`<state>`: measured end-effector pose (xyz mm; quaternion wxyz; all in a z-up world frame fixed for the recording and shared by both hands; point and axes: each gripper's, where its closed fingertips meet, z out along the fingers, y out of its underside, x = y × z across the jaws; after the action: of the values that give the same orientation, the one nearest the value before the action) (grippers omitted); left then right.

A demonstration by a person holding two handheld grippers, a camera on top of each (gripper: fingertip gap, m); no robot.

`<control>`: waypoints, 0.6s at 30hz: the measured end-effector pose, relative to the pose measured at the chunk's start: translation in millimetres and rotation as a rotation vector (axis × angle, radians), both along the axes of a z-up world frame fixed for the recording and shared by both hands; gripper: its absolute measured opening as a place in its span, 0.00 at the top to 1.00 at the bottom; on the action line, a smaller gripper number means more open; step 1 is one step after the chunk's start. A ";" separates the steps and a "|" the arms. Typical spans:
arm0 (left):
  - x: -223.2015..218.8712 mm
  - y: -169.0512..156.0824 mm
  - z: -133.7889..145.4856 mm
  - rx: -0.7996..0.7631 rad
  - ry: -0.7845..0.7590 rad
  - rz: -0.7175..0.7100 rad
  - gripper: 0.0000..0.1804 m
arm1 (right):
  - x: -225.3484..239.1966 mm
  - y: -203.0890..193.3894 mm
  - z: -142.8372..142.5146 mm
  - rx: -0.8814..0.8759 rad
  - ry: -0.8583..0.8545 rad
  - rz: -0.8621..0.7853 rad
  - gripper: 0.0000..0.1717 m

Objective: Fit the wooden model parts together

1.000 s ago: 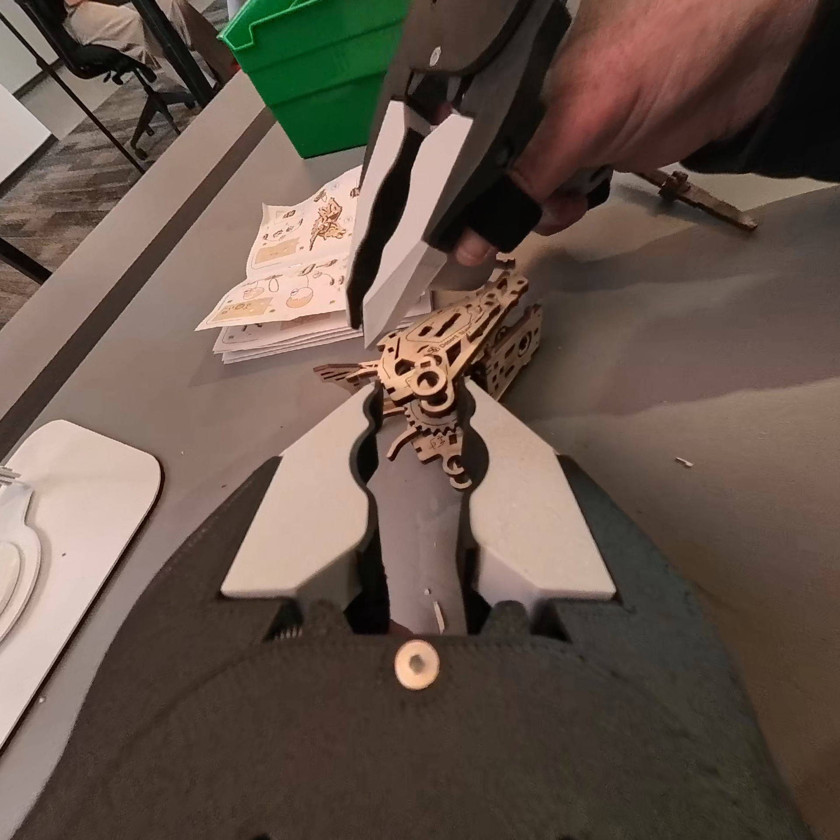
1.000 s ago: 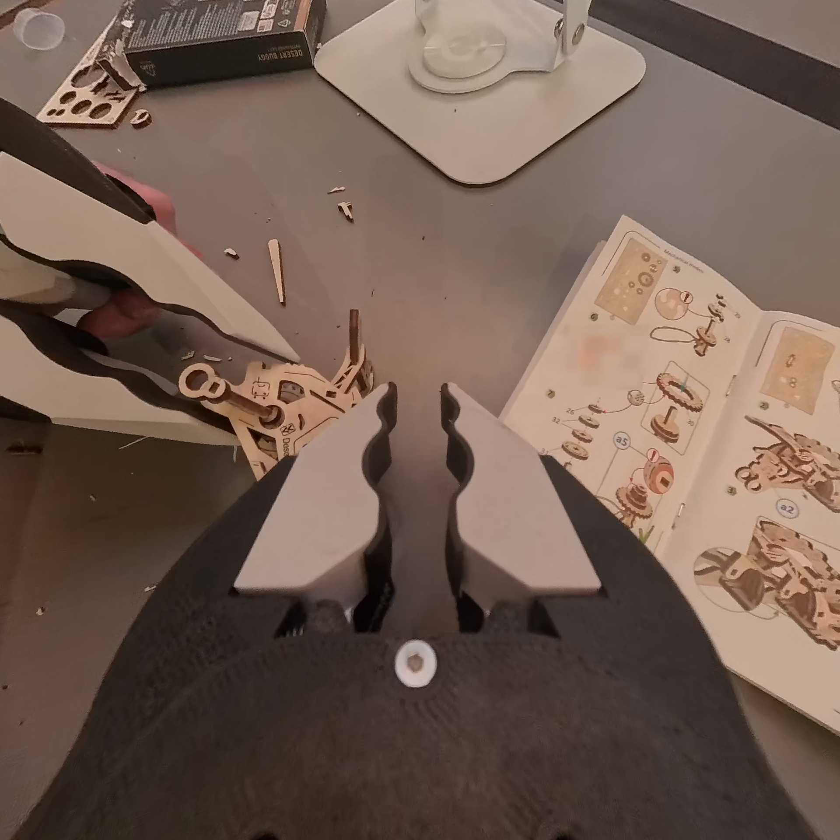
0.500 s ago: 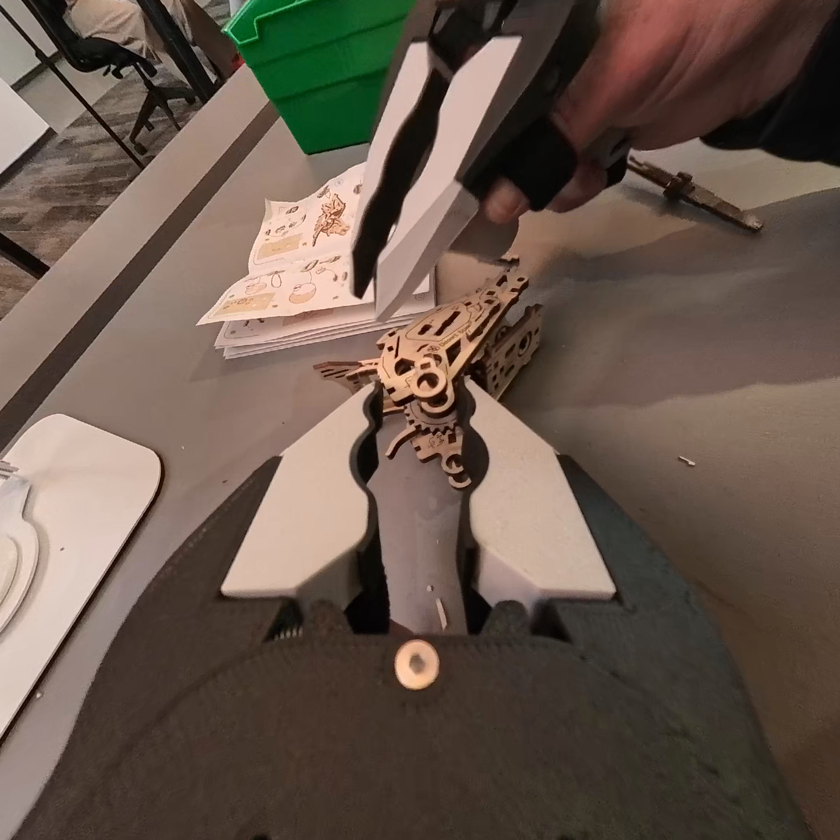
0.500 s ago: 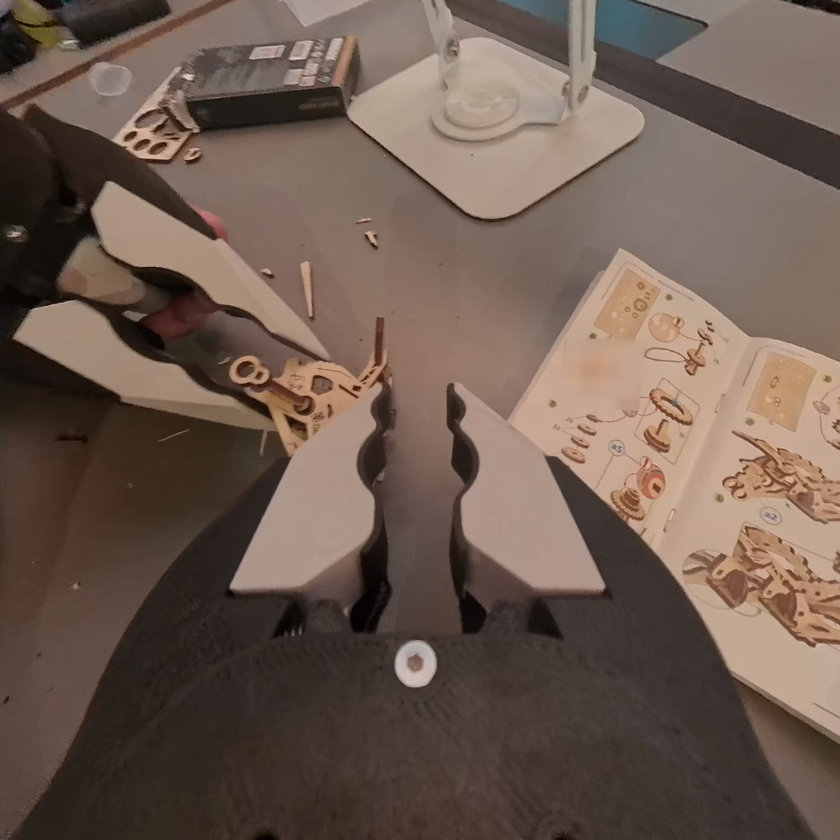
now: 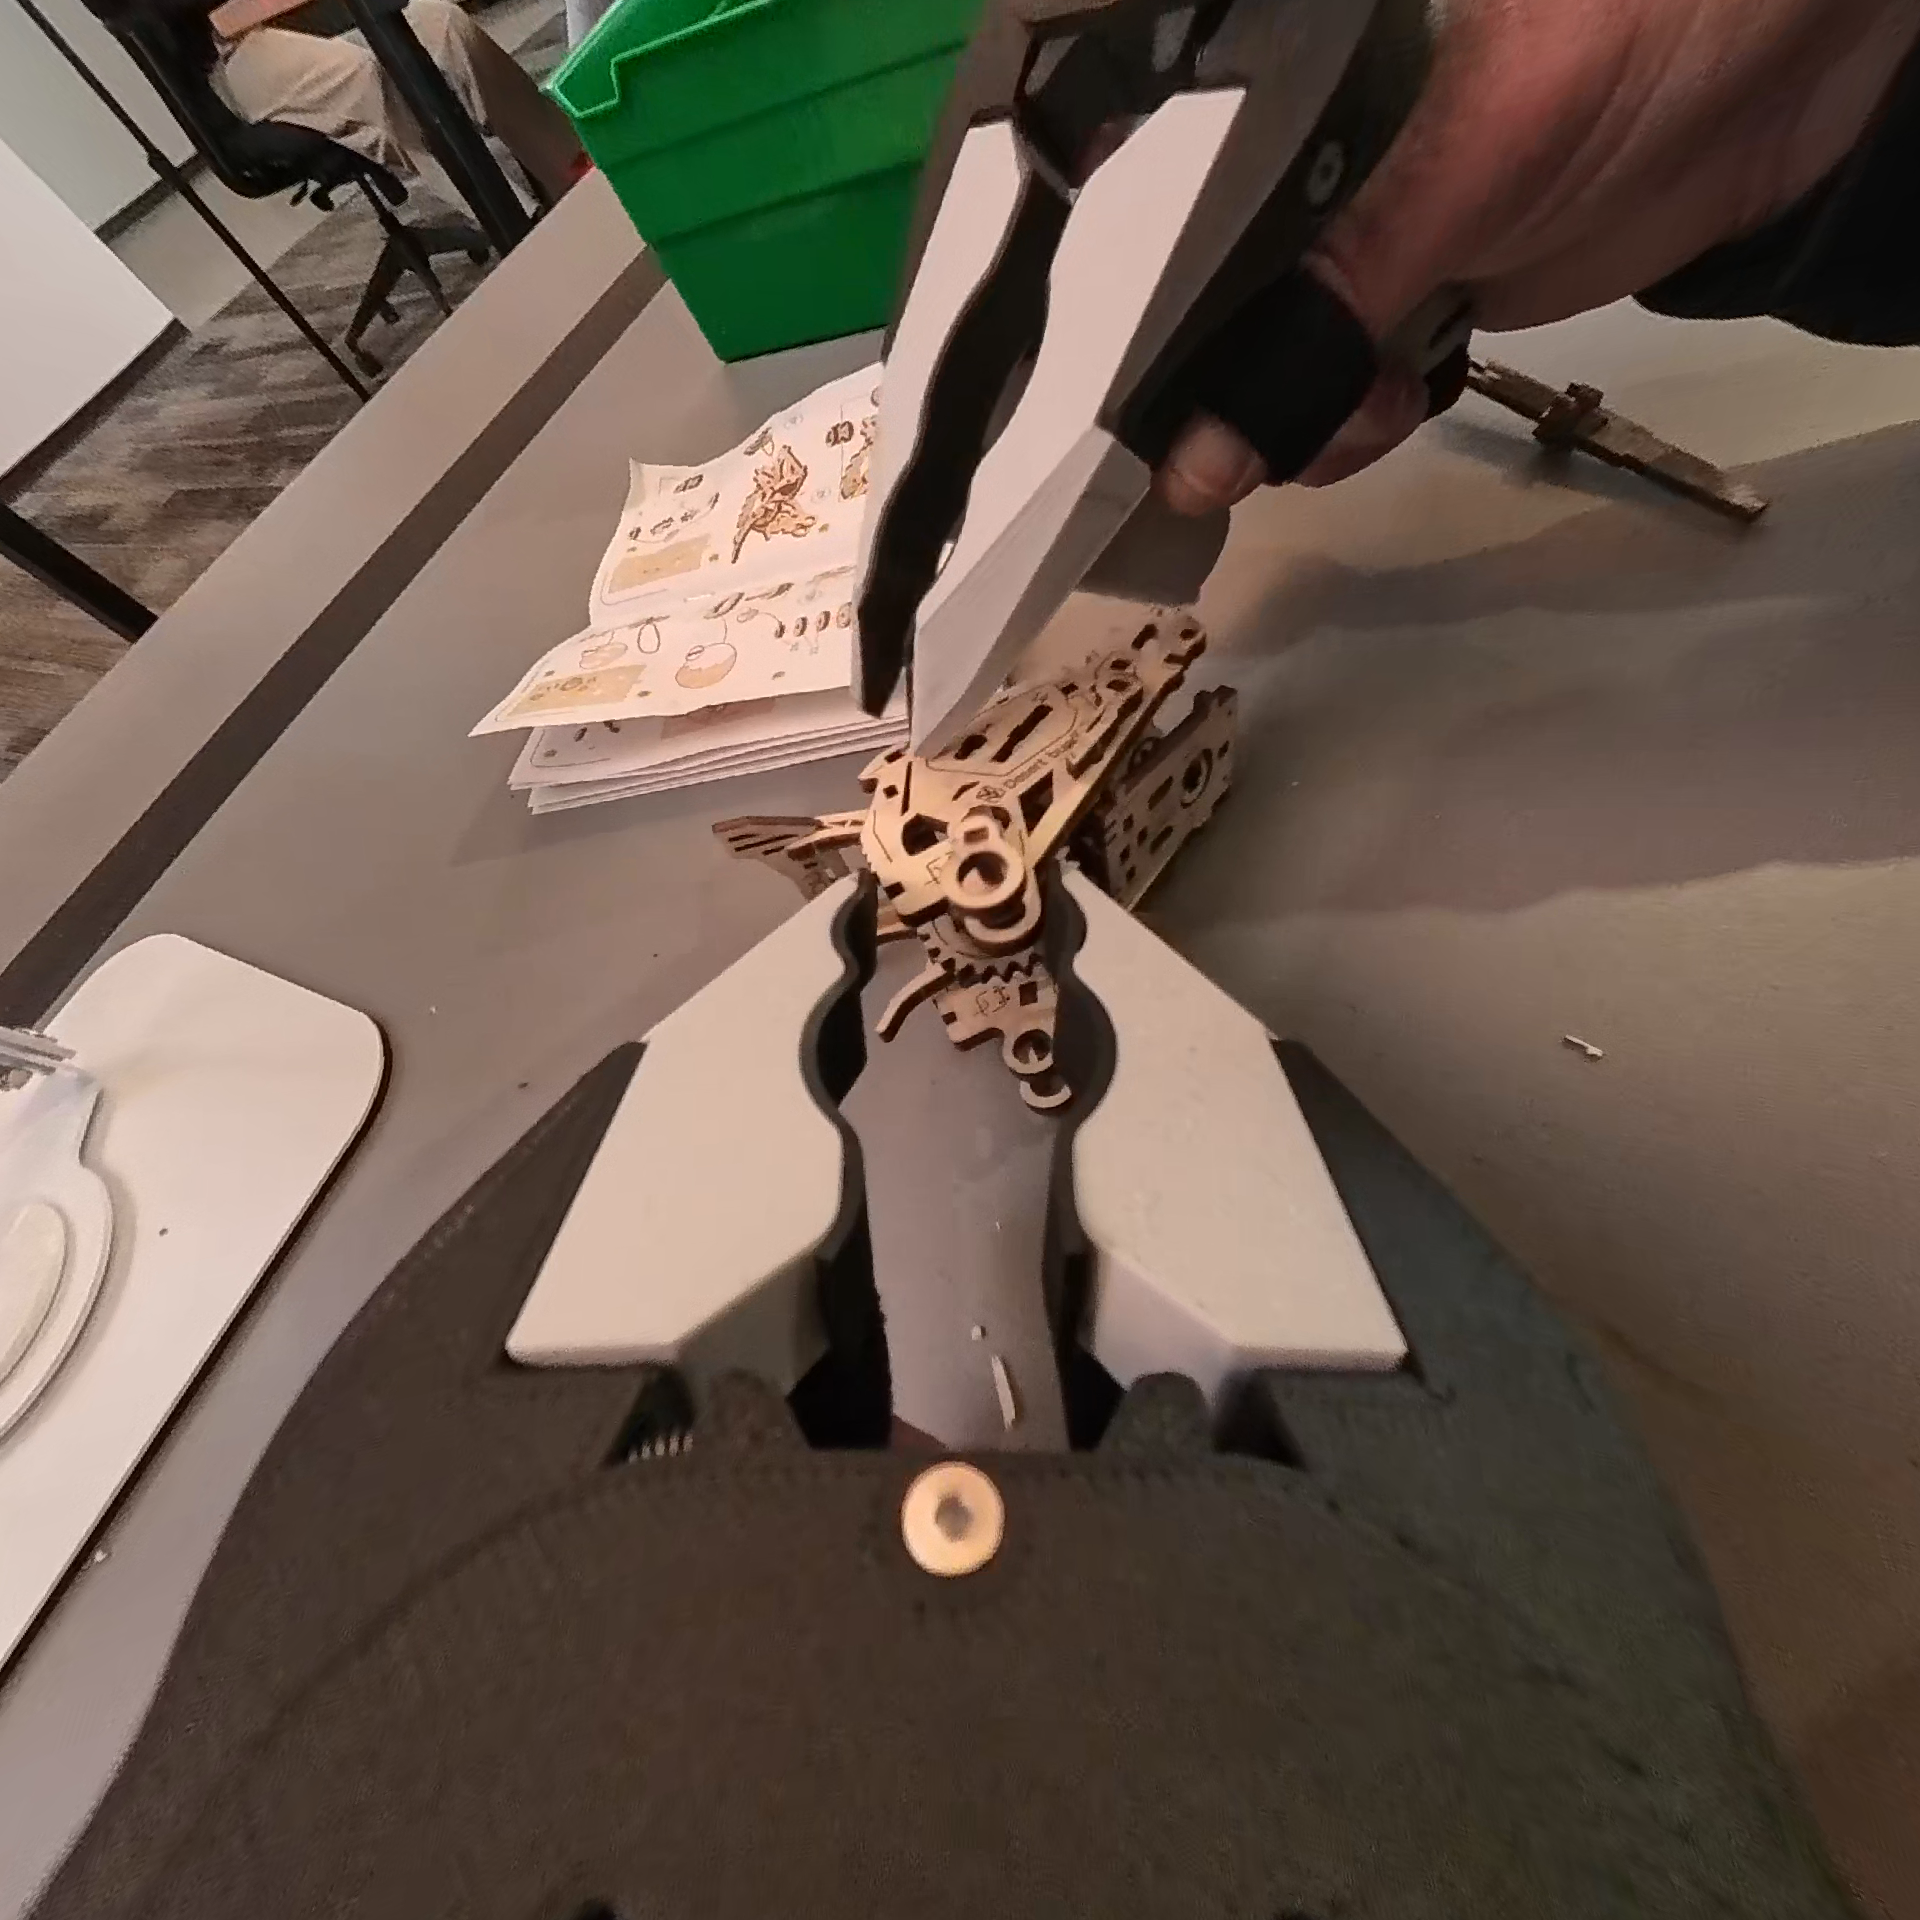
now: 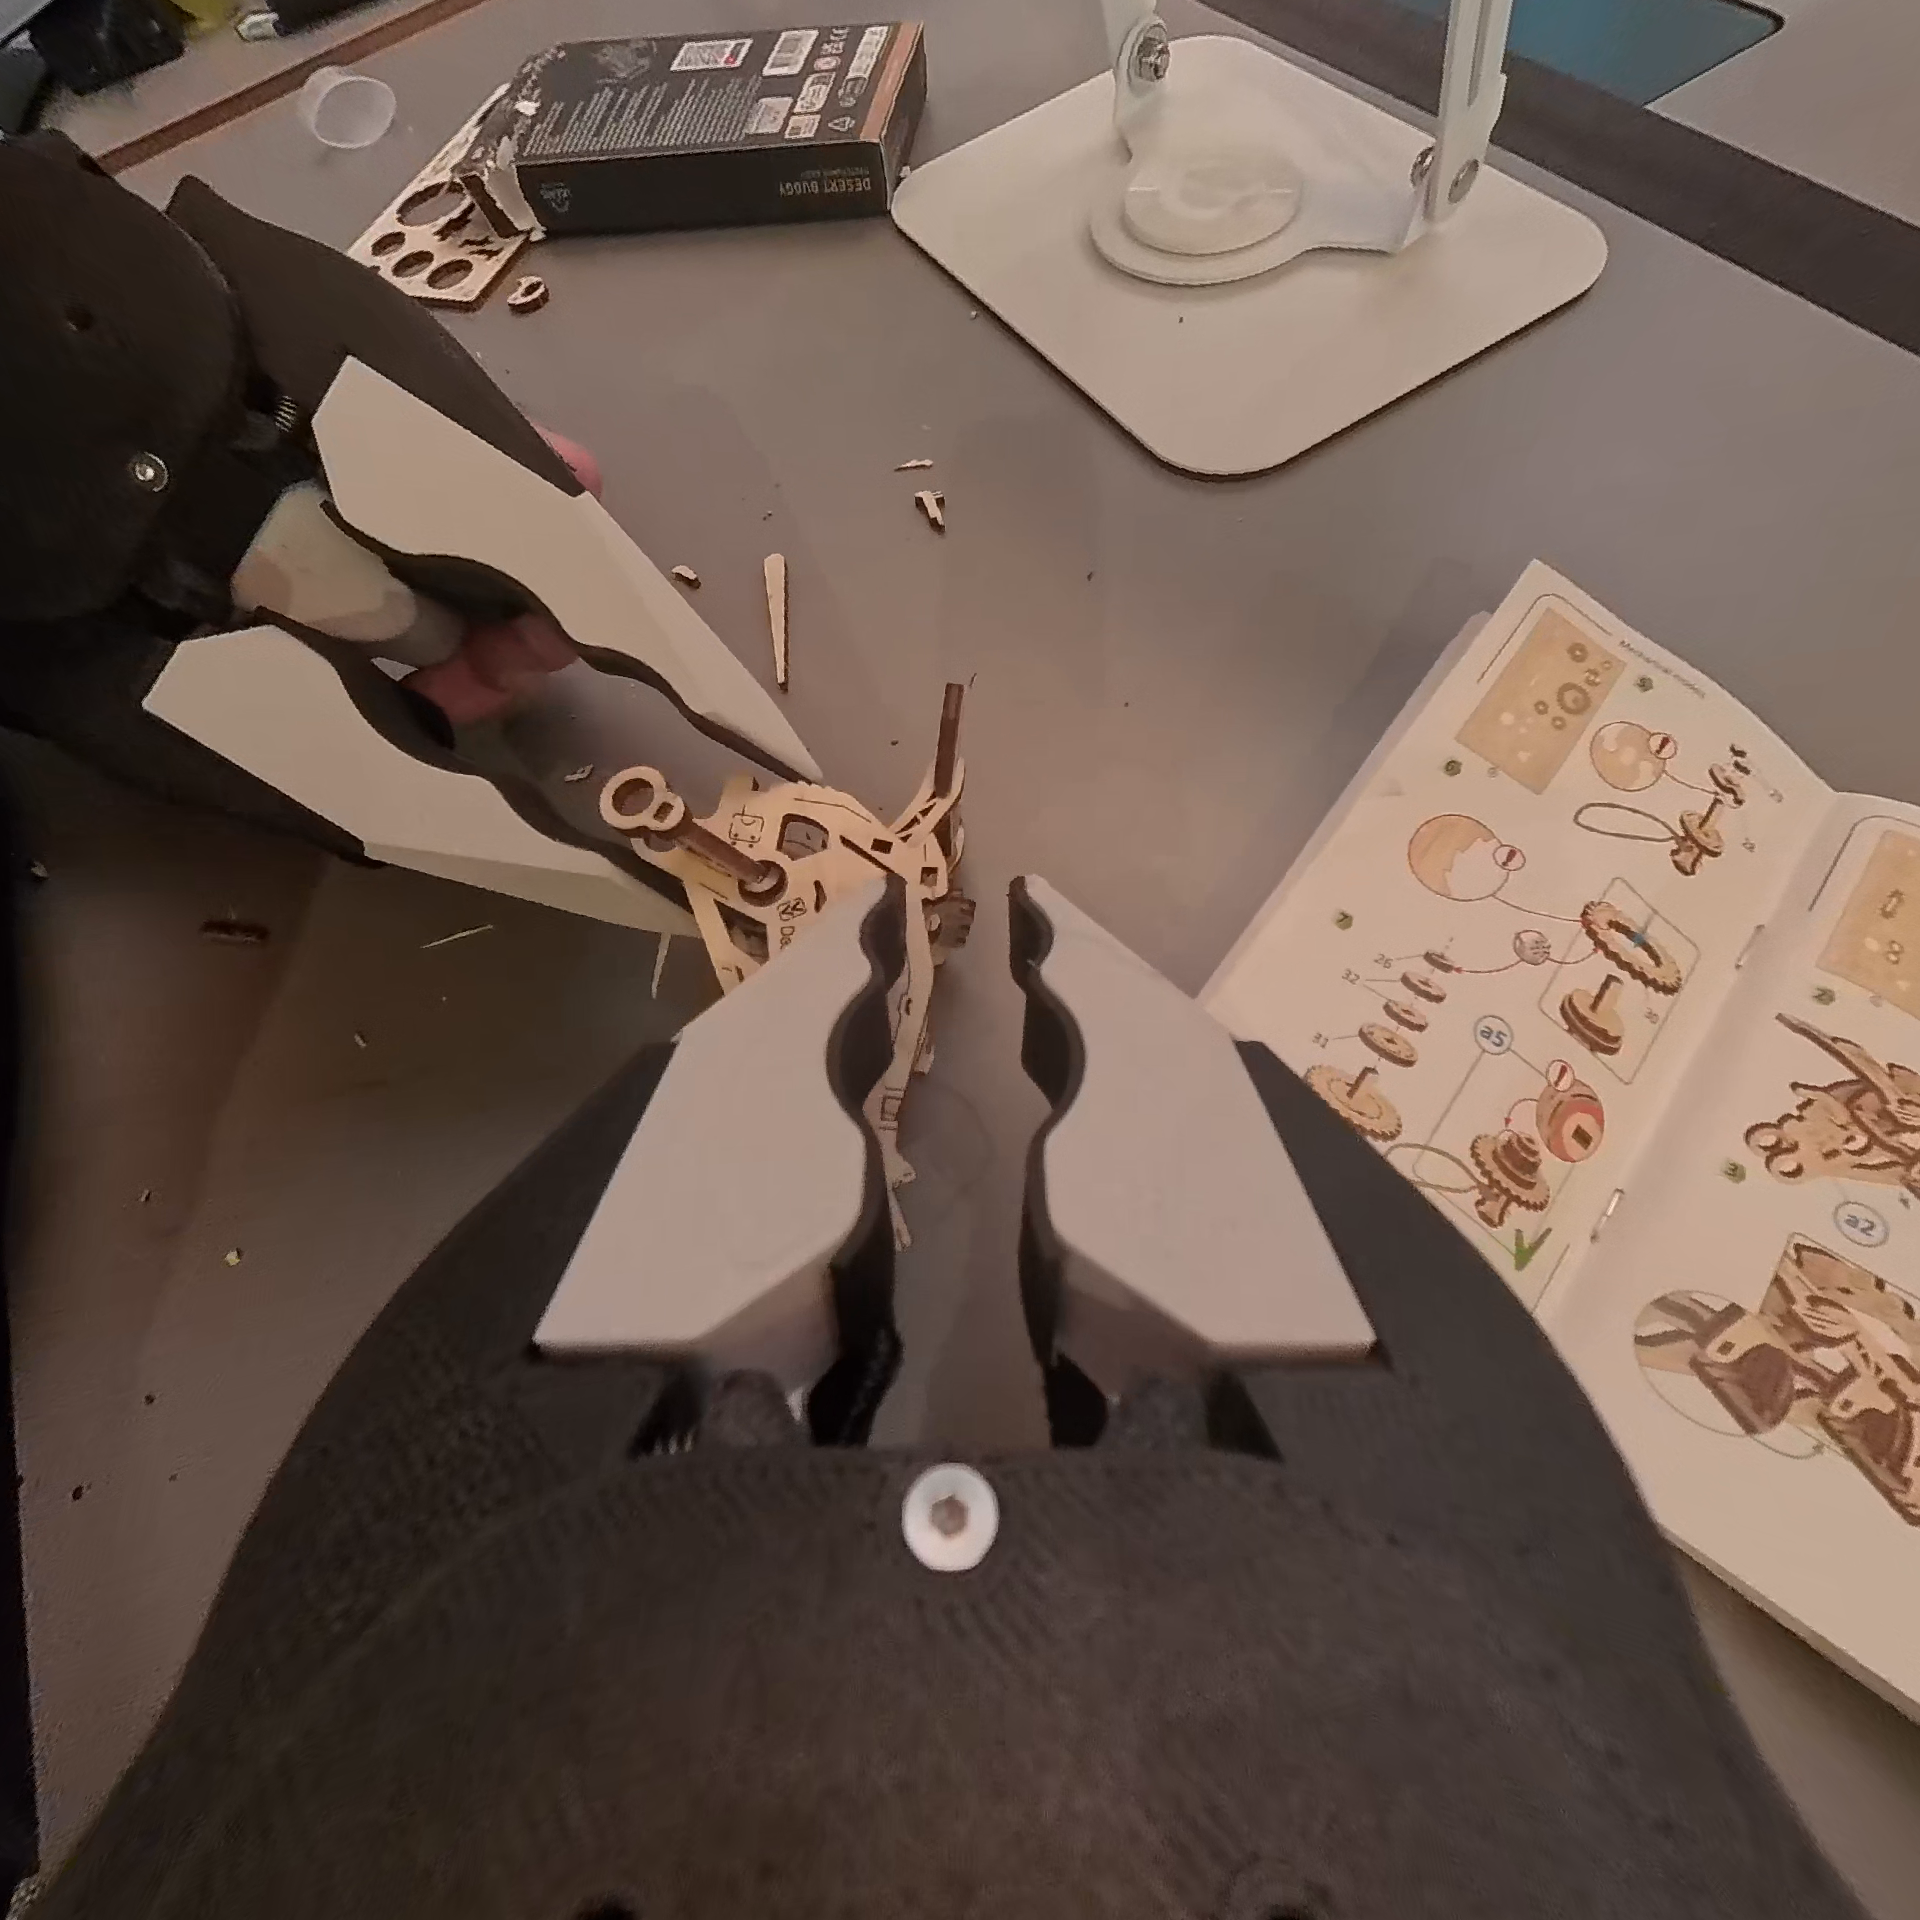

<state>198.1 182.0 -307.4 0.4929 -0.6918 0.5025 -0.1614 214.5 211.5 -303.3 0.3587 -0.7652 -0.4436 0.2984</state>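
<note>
Pale laser-cut wooden model (image 5: 971,831), partly assembled, tilted on table (image 5: 1455,935); ringed key on dark axle projecting.

- The left gripper (image 5: 961,904) reaches low over the table, its pale fingers (image 5: 727,1039) closed from both sides on the wooden model (image 5: 977,831).
- The right gripper (image 6: 948,894) comes down steeply from above, held in a bare hand (image 5: 1621,156) with a dark sleeve; its fingers stand apart, one tip right at the model's top plate.
</note>
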 end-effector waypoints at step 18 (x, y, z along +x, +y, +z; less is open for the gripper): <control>-2.3 -12.8 15.5 -0.048 -0.137 -0.053 0.77 | -3.3 0.5 -1.5 -0.018 -0.026 0.020 0.92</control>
<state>195.8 169.2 -291.8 0.5050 -0.6772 0.4815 -0.2334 211.2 212.1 -304.8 0.3430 -0.7676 -0.4533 0.2961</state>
